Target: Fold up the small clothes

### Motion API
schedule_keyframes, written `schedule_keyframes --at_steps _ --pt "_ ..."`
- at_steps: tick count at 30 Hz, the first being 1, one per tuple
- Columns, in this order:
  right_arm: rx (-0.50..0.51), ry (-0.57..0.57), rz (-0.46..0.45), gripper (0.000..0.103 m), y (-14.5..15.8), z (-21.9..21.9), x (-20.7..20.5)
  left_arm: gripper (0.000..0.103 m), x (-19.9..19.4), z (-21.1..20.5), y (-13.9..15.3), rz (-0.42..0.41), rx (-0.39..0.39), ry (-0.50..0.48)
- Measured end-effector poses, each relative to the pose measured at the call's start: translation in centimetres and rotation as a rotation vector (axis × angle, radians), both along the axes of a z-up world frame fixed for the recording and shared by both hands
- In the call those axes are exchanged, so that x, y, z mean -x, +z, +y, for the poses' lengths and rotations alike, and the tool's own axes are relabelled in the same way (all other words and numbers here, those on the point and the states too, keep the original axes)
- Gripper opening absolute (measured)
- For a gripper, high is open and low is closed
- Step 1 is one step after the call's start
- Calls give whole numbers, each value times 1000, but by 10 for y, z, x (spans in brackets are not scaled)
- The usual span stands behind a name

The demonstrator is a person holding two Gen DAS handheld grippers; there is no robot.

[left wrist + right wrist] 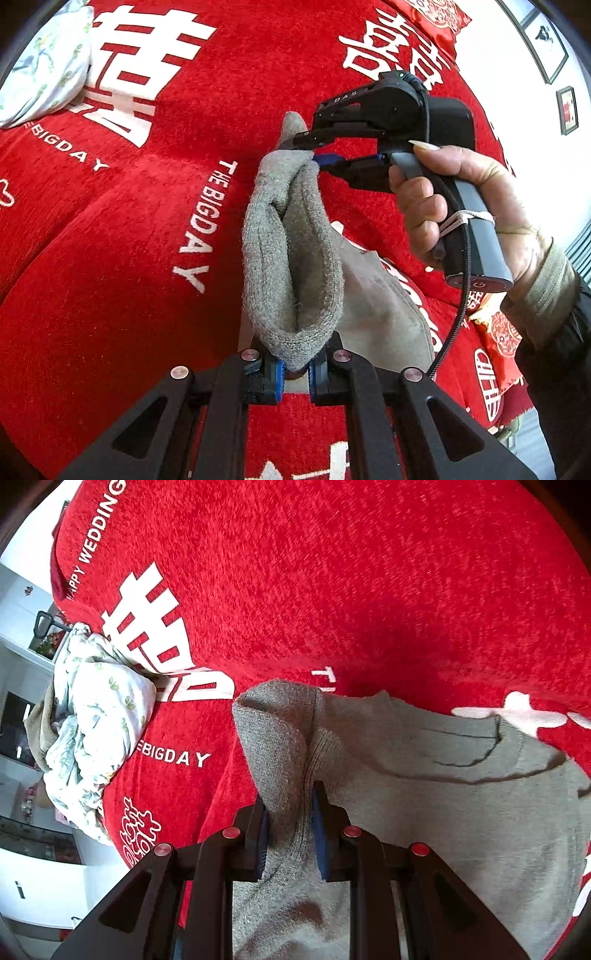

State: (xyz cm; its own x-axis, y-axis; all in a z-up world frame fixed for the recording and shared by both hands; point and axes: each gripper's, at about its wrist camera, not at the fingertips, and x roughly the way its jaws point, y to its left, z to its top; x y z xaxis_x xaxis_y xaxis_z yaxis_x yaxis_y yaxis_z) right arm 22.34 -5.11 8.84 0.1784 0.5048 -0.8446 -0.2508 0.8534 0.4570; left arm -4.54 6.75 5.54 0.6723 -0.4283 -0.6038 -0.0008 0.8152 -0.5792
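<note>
- Red plush cover [122, 229] w/ white wedding lettering spreads over the whole work surface; a floral bundle [99, 716] sits off at its edge, framed pics on the wall beyond.
- Grey knit garment [291, 251], the task's thing, is lifted off the cover between both claws; the rest of it trails down and lies on the red cloth in the right wrist view.
- Left gripper [295, 373]: clenched on a folded edge of the knit, pads pinching cloth, only a thin bit between them.
- Right gripper [290, 834]: clamped on a thicker bunch of the same knit, jaws standing a little wider bc of the bulk. Seen from the left cam it bites the far end, w/ the person's hand [461, 206] on the handle.
- Risk 1: left pinch looks shallow, near the hem. A tug apart could pull the cloth out, and the fold drops.
- Risk 2: knit sags in a loop btwn the two grips. Laid down like that, prob creases uneven or doubles on itself.
- Risk 3: trailing part may drag on the plush pile, which looks grippy, so the lower layer could bunch or twist.
- Risk 4: right claw holds several layers, can't tell how many. Letting go may free them unevenly.
</note>
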Motion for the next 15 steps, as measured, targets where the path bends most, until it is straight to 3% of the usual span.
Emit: schedule_keyframes --at_steps 15 --pt "-19 -29 -18 22 12 -46 2 10 -13 -44 8 53 -143 -24"
